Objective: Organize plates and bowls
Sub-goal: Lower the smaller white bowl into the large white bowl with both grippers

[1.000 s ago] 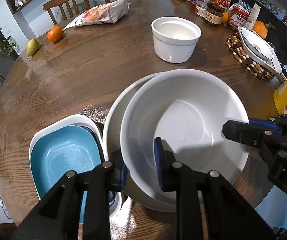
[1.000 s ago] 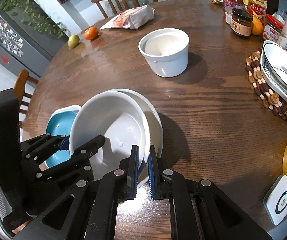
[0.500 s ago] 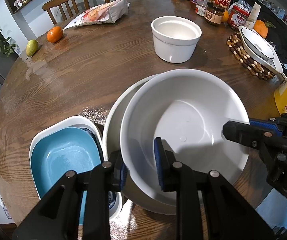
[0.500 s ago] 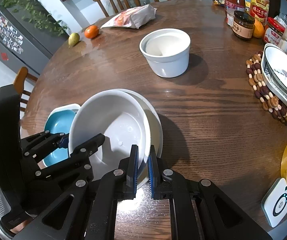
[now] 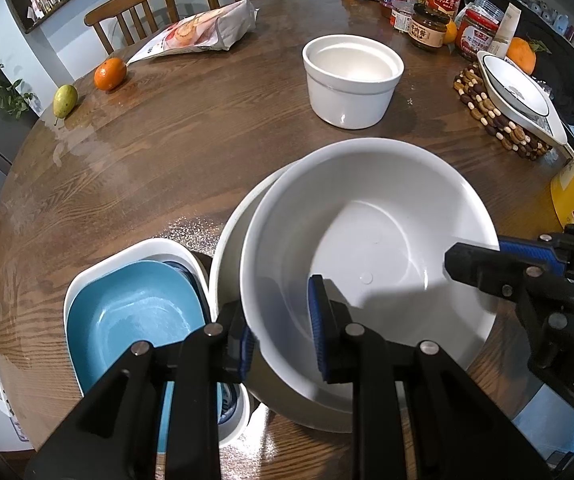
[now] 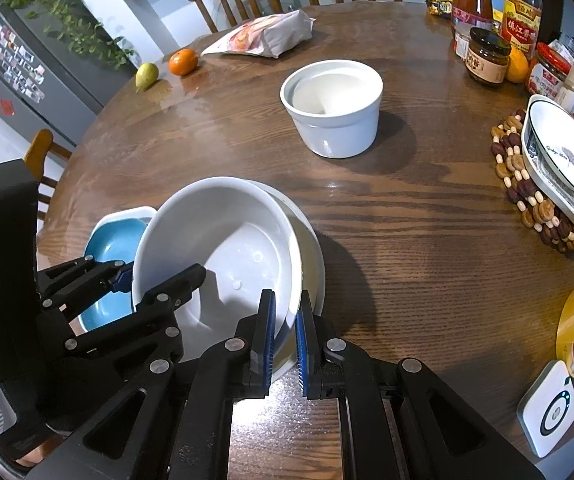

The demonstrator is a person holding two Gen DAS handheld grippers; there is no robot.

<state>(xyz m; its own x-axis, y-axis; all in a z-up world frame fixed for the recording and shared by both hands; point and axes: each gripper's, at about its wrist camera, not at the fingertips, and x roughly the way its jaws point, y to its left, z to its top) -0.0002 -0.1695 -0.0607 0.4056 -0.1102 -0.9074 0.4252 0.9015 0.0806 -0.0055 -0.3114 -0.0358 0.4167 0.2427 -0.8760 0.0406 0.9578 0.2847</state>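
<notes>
Two grippers pinch one white bowl (image 5: 367,240) over a second.
Left gripper (image 5: 279,320) and right gripper (image 6: 285,332) clamp opposite rims — nesting underway; blue dish (image 5: 127,316) already stacked leftward, ramekin (image 5: 351,80) and patterned plate (image 6: 563,152) remain ahead.

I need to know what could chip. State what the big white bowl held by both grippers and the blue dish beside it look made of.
Big white bowl: looks like glazed ceramic; glossy, smooth highlights, thick rim. Blue dish: probably ceramic too, with a duller, faintly speckled glaze; melamine can't be ruled out.
</notes>
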